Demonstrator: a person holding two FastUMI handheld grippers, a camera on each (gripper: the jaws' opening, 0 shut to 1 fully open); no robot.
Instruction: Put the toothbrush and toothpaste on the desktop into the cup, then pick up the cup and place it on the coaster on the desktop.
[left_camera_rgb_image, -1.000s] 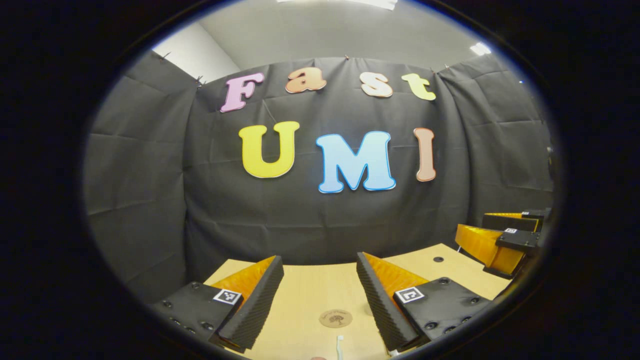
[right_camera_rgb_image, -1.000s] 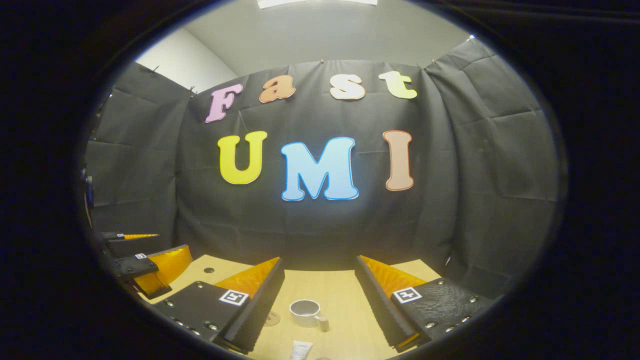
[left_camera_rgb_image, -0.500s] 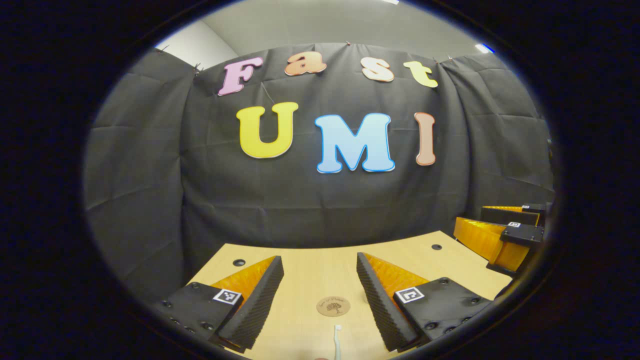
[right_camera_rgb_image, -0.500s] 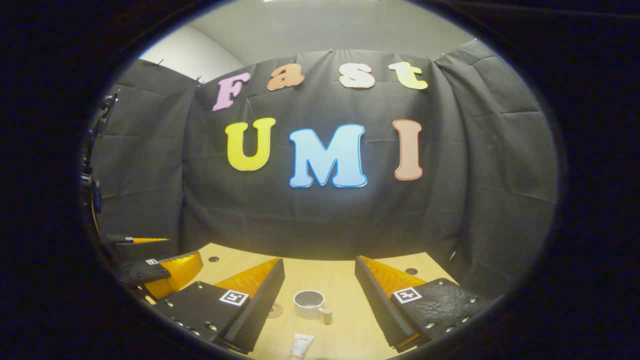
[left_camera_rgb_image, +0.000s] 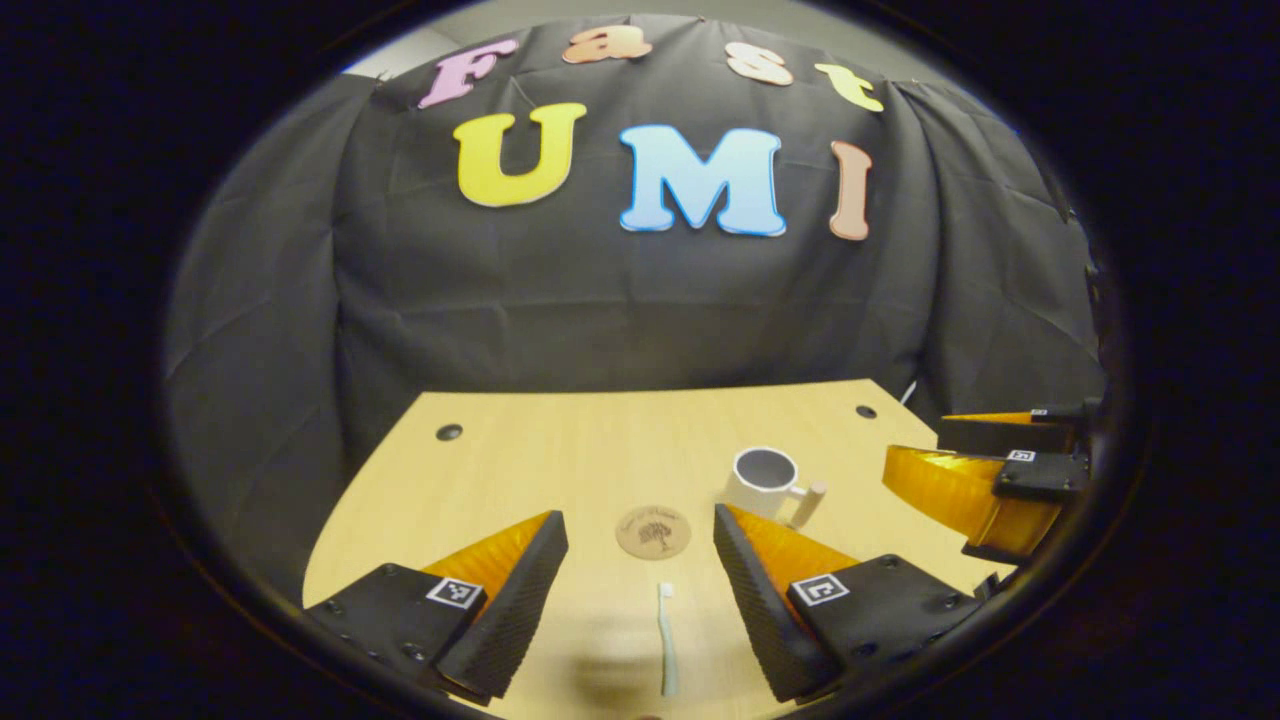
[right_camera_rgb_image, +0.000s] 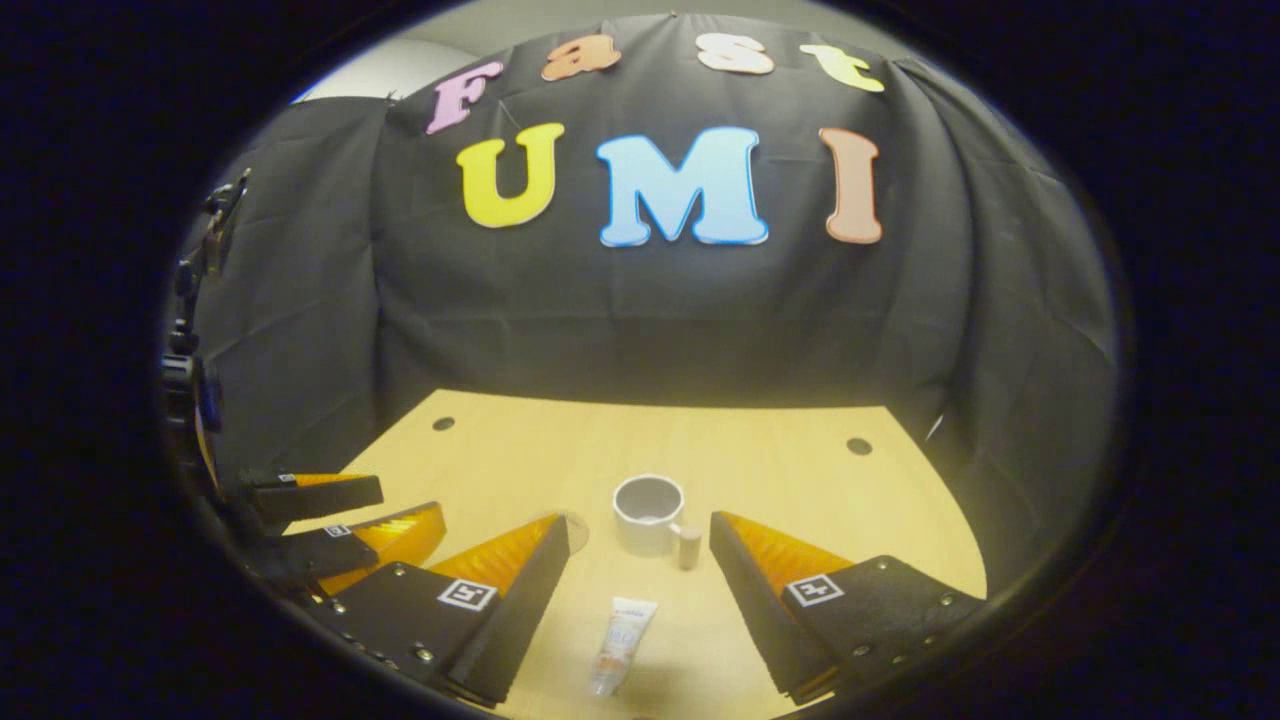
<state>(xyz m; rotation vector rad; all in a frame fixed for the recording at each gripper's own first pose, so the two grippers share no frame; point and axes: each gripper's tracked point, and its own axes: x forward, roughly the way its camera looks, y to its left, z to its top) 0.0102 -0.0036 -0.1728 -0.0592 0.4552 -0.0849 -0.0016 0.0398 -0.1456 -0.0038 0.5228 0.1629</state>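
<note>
Nothing is done: both the left gripper (left_camera_rgb_image: 640, 590) and right gripper (right_camera_rgb_image: 640, 590) gape wide, empty. Toothbrush (left_camera_rgb_image: 666, 640) and toothpaste (right_camera_rgb_image: 620, 645) lie at 6 o'clock on the desktop (left_camera_rgb_image: 560, 460); cup (right_camera_rgb_image: 648, 513) empty, coaster (left_camera_rgb_image: 653, 532) bare.

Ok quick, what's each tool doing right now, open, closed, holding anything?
Left tool: open, holding nothing, toothbrush on the desktop between its fingers.
Right tool: open, holding nothing, toothpaste lying between its fingers.
</note>
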